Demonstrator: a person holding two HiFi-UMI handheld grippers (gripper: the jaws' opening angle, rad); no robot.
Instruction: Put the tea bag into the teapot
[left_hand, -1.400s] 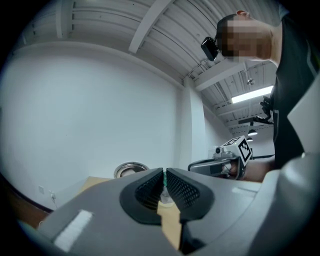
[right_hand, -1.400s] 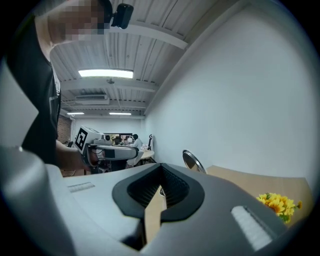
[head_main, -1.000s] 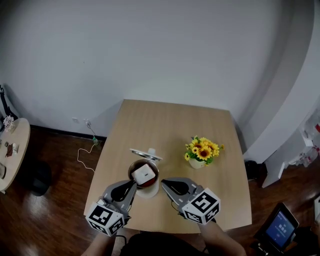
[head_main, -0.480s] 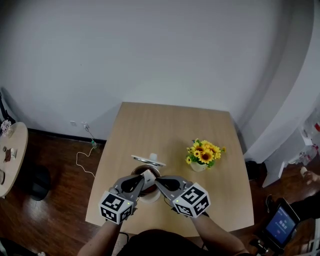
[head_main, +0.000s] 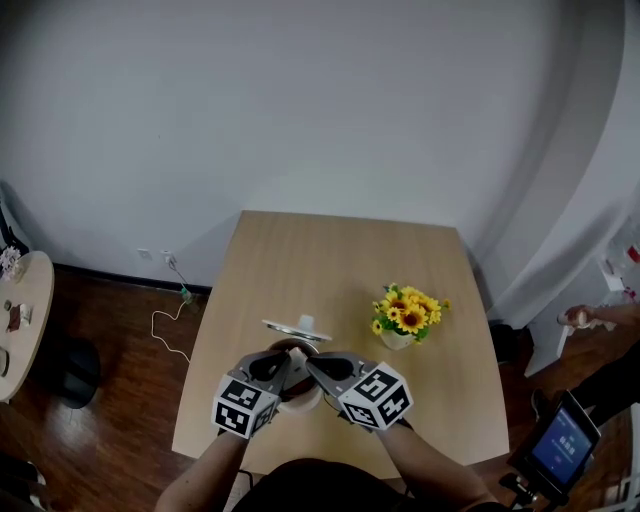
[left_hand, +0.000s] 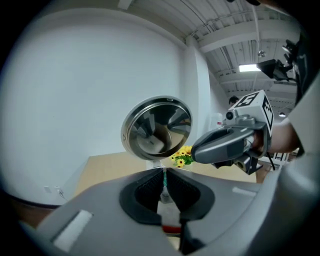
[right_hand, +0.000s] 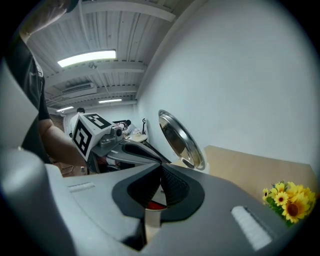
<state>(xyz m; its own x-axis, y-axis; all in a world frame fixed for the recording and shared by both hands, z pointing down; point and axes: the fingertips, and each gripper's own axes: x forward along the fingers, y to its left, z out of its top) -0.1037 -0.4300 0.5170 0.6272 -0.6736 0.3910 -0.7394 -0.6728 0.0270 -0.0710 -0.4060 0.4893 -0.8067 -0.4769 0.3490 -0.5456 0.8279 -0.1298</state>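
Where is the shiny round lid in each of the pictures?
Head view: the lid stands tilted up near the middle of the table, towards its near edge.
Left gripper view: the lid is in the middle, its shiny inside facing the camera.
Right gripper view: the lid is in the middle, seen almost edge-on.
Shared landmark: the sunflowers, right of the lid in every view.

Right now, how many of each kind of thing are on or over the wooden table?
Grippers: 2, the left gripper and the right gripper
Teapot: 1
Tea bag: 1
Pot of sunflowers: 1
Total: 5
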